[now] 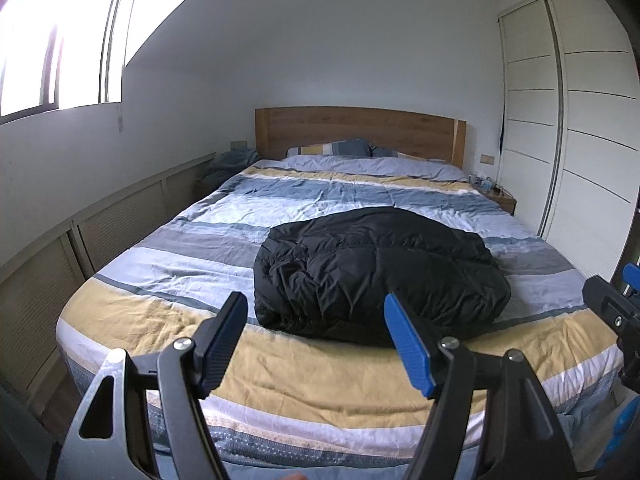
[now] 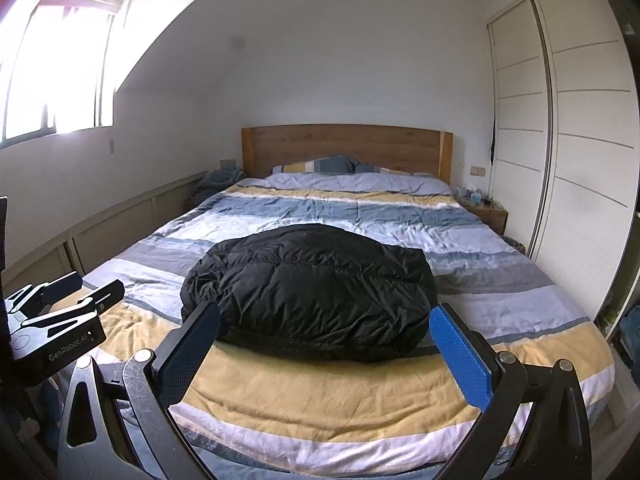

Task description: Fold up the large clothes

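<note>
The black puffer jacket (image 1: 376,272) lies folded into a compact, rounded bundle on the striped duvet (image 1: 168,320) near the foot of the bed, its quilted shell glossy and creased, with a bulging, wrinkled fold edge facing me. My left gripper (image 1: 320,340) hovers above the yellow stripe short of the bundle, jaws spread wide and holding nothing. My right gripper (image 2: 324,356) is likewise parted and empty, its blue pads (image 2: 460,356) flanking the jacket's near edge without contact.
</note>
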`<act>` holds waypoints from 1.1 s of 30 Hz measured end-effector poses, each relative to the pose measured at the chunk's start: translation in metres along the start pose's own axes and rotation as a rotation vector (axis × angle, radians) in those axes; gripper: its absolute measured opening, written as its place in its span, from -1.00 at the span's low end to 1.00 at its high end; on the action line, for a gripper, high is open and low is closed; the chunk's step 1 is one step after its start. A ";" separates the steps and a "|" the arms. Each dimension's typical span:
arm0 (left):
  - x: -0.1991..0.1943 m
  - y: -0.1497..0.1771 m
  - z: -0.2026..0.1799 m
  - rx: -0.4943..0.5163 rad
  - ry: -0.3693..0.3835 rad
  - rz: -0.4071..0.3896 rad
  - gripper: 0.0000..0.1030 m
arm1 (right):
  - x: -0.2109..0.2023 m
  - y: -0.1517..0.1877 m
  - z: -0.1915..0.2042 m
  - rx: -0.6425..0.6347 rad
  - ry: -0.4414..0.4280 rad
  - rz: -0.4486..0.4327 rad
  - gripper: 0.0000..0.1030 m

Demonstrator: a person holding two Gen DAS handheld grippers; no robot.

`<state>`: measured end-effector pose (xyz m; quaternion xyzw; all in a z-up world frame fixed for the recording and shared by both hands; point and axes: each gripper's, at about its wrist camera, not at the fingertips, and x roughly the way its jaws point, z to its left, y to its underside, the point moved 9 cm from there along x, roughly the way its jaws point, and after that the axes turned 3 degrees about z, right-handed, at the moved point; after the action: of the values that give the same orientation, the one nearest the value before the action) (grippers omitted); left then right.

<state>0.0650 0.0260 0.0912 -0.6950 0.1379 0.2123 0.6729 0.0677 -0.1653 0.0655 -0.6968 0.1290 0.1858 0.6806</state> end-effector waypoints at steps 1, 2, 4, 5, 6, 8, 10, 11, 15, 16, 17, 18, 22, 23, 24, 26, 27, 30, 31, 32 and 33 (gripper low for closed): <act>-0.002 0.000 0.000 -0.003 0.004 0.000 0.35 | -0.002 0.000 0.000 -0.002 0.000 -0.003 0.99; -0.003 0.001 -0.001 -0.006 0.009 -0.001 0.35 | -0.003 0.001 0.000 -0.004 0.000 -0.003 0.99; -0.007 0.001 -0.001 -0.009 0.015 -0.005 0.35 | -0.006 0.001 0.000 -0.004 -0.001 -0.003 0.99; -0.008 0.001 -0.001 -0.009 0.017 -0.006 0.35 | -0.006 0.001 0.000 -0.004 -0.001 -0.004 0.99; -0.008 0.001 0.000 -0.008 0.019 -0.007 0.35 | -0.006 0.001 0.000 -0.005 0.001 -0.005 0.99; -0.008 0.001 -0.001 -0.011 0.023 -0.006 0.35 | -0.006 0.002 0.000 -0.005 0.002 -0.004 0.99; -0.005 0.001 -0.001 -0.014 0.030 -0.002 0.35 | -0.004 0.002 -0.001 -0.007 0.005 0.001 0.99; -0.003 0.002 -0.002 -0.013 0.031 0.002 0.35 | -0.003 0.003 -0.001 -0.009 0.006 0.004 0.99; 0.010 0.008 -0.002 -0.004 0.030 0.033 0.35 | 0.008 0.007 0.002 -0.013 0.000 0.030 0.99; 0.014 0.010 -0.002 -0.003 0.030 0.042 0.35 | 0.013 0.009 0.004 -0.017 -0.003 0.040 0.99; 0.018 0.014 -0.002 -0.002 0.029 0.055 0.35 | 0.018 0.012 0.005 -0.018 -0.006 0.053 0.99; 0.024 0.018 -0.001 -0.003 0.027 0.072 0.35 | 0.022 0.015 0.006 -0.017 -0.009 0.064 0.99; 0.043 0.030 0.000 -0.011 0.030 0.126 0.35 | 0.042 0.029 0.007 -0.021 -0.015 0.123 0.99; 0.048 0.033 0.000 -0.011 0.031 0.138 0.35 | 0.047 0.032 0.007 -0.021 -0.017 0.135 0.99; 0.052 0.034 0.000 -0.011 0.032 0.146 0.35 | 0.051 0.034 0.006 -0.019 -0.018 0.146 0.99; 0.059 0.037 -0.001 -0.012 0.036 0.161 0.35 | 0.060 0.039 0.004 -0.014 -0.017 0.168 0.99; 0.063 0.038 -0.001 -0.012 0.037 0.168 0.35 | 0.064 0.041 0.004 -0.012 -0.016 0.175 0.99; 0.076 0.042 -0.001 -0.012 0.037 0.196 0.35 | 0.077 0.046 -0.001 0.000 -0.016 0.204 0.99; 0.081 0.043 -0.001 -0.011 0.038 0.204 0.35 | 0.081 0.048 -0.002 0.004 -0.014 0.214 0.99; 0.084 0.044 -0.001 -0.012 0.039 0.212 0.35 | 0.086 0.049 -0.003 0.007 -0.012 0.223 0.99; 0.088 0.045 -0.002 -0.011 0.040 0.220 0.35 | 0.091 0.051 -0.005 0.009 -0.011 0.232 0.99</act>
<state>0.1204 0.0296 0.0089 -0.6836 0.2258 0.2717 0.6387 0.1276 -0.1656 -0.0200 -0.6730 0.2059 0.2667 0.6584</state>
